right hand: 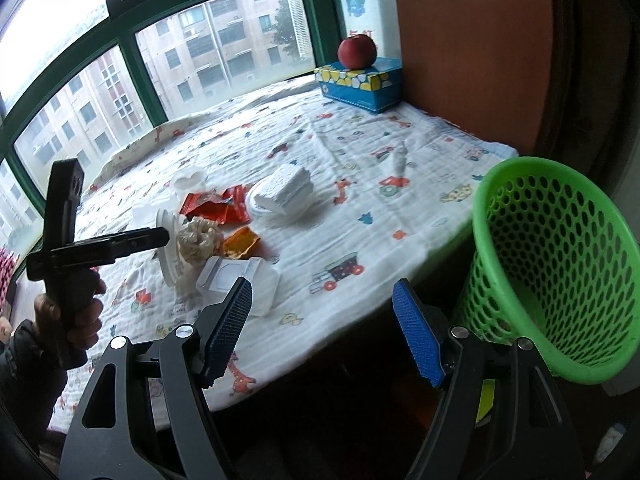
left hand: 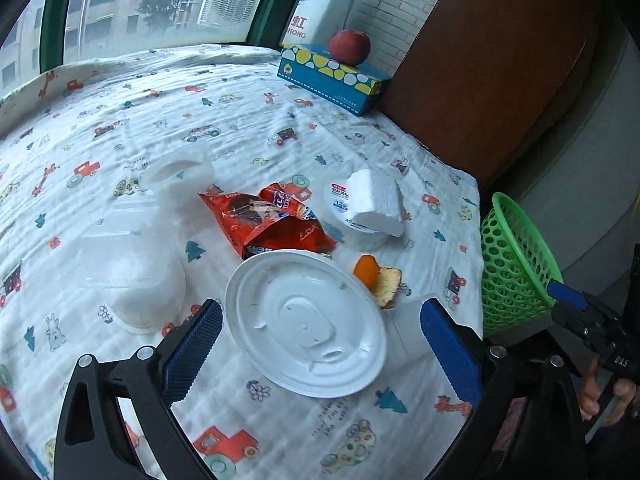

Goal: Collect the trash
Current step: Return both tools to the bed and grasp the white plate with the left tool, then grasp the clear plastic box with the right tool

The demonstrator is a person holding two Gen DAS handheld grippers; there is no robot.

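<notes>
My left gripper (left hand: 322,344) is open, its blue pads on either side of a white round plastic lid (left hand: 306,322) on the cloth-covered table. Behind the lid lie a red snack wrapper (left hand: 268,220), a white foam block (left hand: 378,202) on a small cup, an orange peel piece (left hand: 378,276) and clear plastic containers (left hand: 132,276). My right gripper (right hand: 322,332) is open and empty over the table's front edge, left of the green mesh basket (right hand: 560,264). The basket also shows in the left wrist view (left hand: 514,268). The trash pile shows in the right wrist view, with the wrapper (right hand: 216,206) and a white box (right hand: 240,280).
A blue tissue box (left hand: 334,76) with a red apple (left hand: 350,46) on it stands at the table's back right, by a brown wooden panel (left hand: 500,60). A window runs along the back. The patterned cloth (right hand: 360,168) covers the table. The left gripper's body (right hand: 72,248) is at left.
</notes>
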